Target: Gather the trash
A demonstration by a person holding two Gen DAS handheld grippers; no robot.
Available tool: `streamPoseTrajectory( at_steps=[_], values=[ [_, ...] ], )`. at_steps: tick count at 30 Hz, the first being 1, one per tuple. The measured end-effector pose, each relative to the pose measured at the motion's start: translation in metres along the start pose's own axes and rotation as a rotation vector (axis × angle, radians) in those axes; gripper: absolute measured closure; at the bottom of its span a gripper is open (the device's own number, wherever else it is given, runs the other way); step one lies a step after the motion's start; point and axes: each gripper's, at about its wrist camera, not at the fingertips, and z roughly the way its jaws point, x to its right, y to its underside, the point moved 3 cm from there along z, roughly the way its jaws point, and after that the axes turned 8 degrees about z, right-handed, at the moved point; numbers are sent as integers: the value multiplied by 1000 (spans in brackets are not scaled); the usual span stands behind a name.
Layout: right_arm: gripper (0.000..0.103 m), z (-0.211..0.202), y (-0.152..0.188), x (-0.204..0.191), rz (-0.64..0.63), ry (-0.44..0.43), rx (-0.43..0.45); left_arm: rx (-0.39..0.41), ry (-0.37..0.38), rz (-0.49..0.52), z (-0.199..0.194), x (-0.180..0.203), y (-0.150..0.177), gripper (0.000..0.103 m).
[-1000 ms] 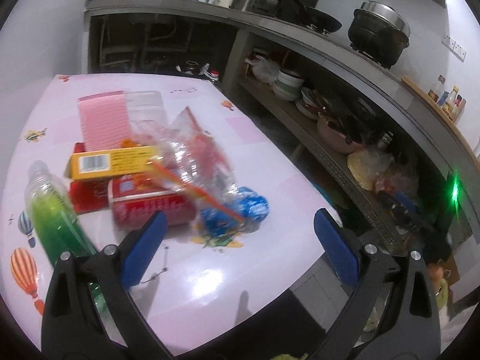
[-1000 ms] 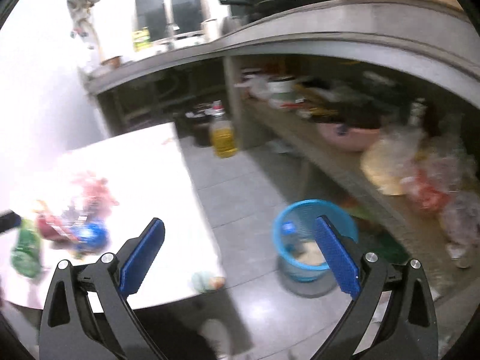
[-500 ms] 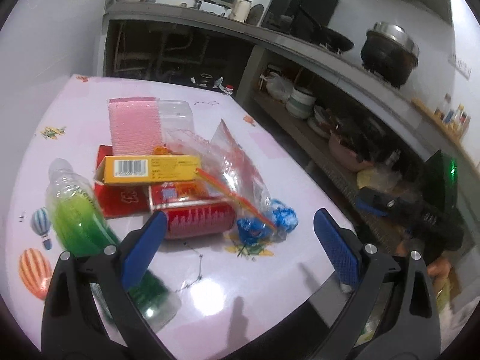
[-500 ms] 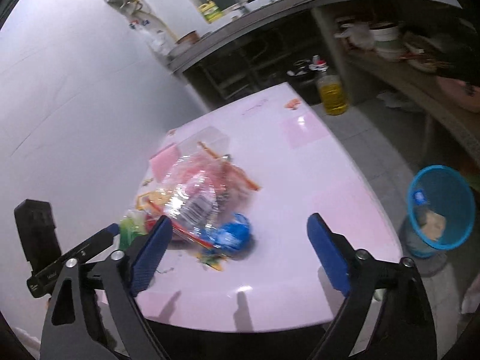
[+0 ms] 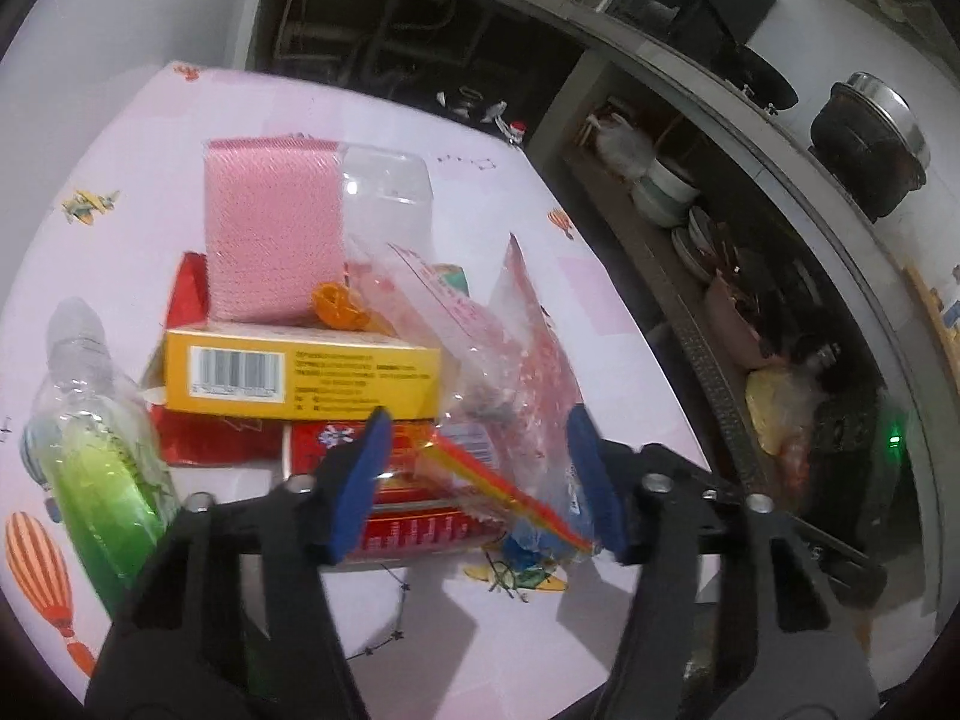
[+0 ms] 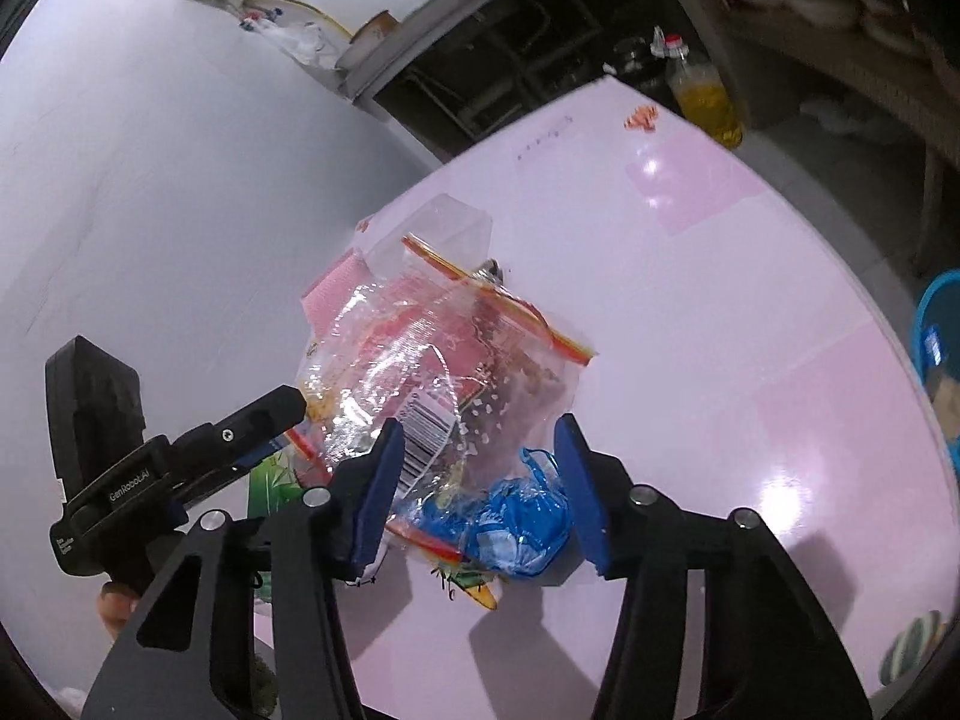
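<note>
As jaws narrowed, trash pile [image 5: 384, 354] nearer

I see a pale pink table [image 5: 150, 138] printed with balloons and small planes, glossy under overhead light. Beyond its far edge a grey concrete counter [image 5: 678, 69] runs rightward, with a dark shelf [image 5: 708, 324] of stacked bowls beneath. A plain white wall [image 6: 120, 192] stands left.

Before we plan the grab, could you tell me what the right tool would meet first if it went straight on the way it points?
Most likely the crumpled blue wrapper, which sits between the right tool's half-closed jaws, which have just been closing, at the near edge of the clear plastic bag. Depth is uncertain; nothing is gripped yet.
</note>
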Motion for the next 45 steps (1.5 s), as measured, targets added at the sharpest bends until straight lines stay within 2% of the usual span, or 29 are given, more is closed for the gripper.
streamPoseTrajectory(
  at_steps=[4,9,12,16,20,23,25,28,31,33,35,40,45],
  values=[
    [59,11,1,14,58,-28,-31,17,56,-1,1,6,0,73],
    [59,9,1,26,116,-70,-30,62,118,85,-4,35,1,91],
    [59,1,0,33,141,-90,-22,88,143,148,-8,55,2,96],
    [57,-21,-7,35,141,-104,-4,110,146,243,-11,80,7,98],
    [28,-41,-27,30,147,-123,2,110,148,316,-10,102,15,98],
    [19,-55,-42,22,137,-131,-7,111,154,369,-9,119,22,98],
    [16,-58,-51,13,112,-105,-39,104,164,398,-6,131,27,98],
    [16,-59,-53,6,85,-41,-81,85,178,457,0,154,41,98],
    [17,-65,-46,3,48,37,-81,74,191,524,5,178,58,98],
    [22,-70,-38,9,44,95,-82,63,210,561,8,191,69,98],
    [27,-73,-29,19,64,115,-95,44,224,589,13,201,79,98],
    [27,-93,-19,30,85,74,-71,24,252,655,24,216,96,98],
    [27,-115,-16,38,93,-13,-47,24,294,681,26,215,103,98]
  ],
)
